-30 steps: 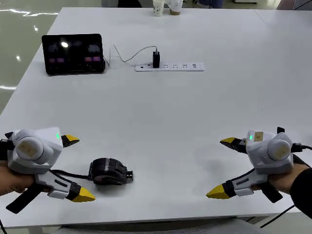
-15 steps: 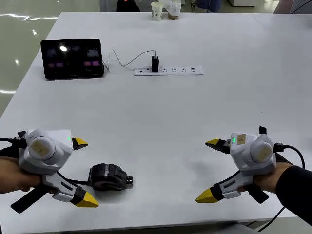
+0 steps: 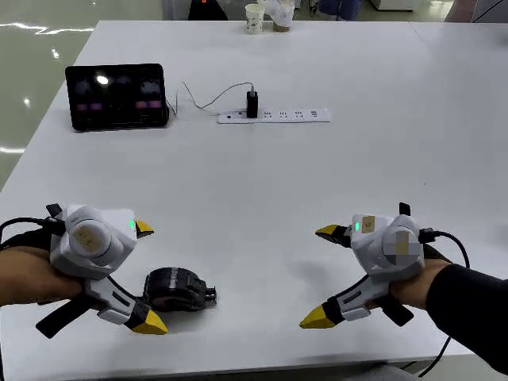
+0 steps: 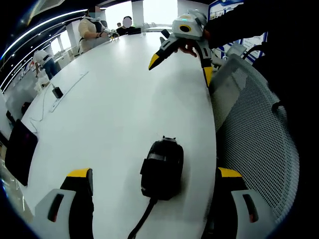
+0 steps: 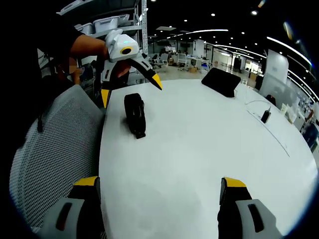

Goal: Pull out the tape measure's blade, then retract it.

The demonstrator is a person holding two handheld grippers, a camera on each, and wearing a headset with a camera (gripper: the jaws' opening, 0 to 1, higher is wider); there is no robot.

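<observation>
1 tape measure (image 3: pixel 176 288) on desk (image 3: pixel 262 182), near front edge. Long axis L-R, blade mouth twd right hand-held gripper (image 3: pixel 319 275), blade in. Rear end sits between jaw tips of left hand-held gripper (image 3: pixel 148 275), not touching. 2 grippers, both jaws wide, empty.

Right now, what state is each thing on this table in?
tape measure: blade in, lying on the table, not gripped.
left tool: open, jaws either side of the tape measure.
right tool: open, empty.
tablet: screen on.
charger: plugged into the power strip.
</observation>
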